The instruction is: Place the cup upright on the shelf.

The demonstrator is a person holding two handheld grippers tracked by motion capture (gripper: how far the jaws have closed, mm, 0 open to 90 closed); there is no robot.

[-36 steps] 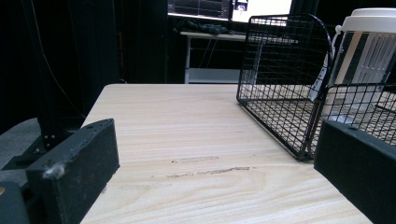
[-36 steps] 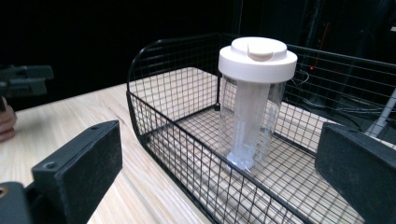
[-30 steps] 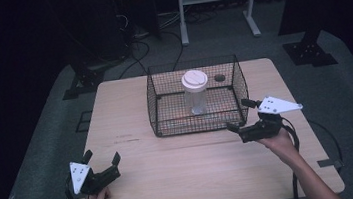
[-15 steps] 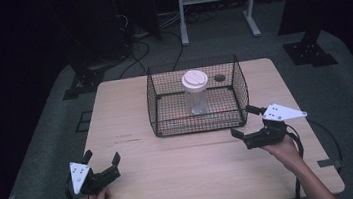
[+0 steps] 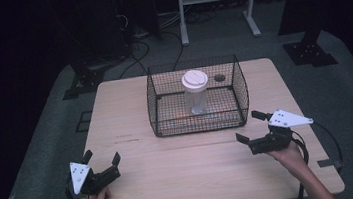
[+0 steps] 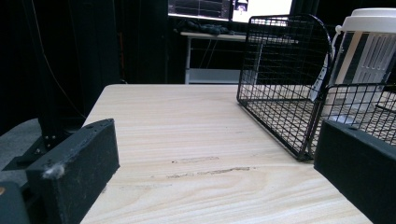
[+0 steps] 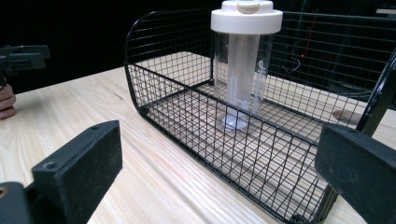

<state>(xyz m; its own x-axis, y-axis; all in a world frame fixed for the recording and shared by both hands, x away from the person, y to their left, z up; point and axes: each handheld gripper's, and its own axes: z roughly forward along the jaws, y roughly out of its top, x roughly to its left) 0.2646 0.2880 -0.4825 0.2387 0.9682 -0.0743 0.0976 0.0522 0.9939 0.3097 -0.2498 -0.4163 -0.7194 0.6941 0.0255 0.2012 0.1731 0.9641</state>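
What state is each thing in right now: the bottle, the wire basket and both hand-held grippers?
Bottle: upright inside the basket, white lid on.
Wire basket: open-topped, standing on the table.
Left hand-held gripper: open, empty, low over the table's near left.
Right hand-held gripper: open, empty, just short of the basket.

We see a pale wooden table [image 5: 193, 173] — a black wire basket [image 5: 199, 122] stands directly on its far half.

dark lab/studio, black drapes, floor cables [image 5: 158, 43], equip stands [image 5: 216, 4], wood table [image 5: 193, 178]
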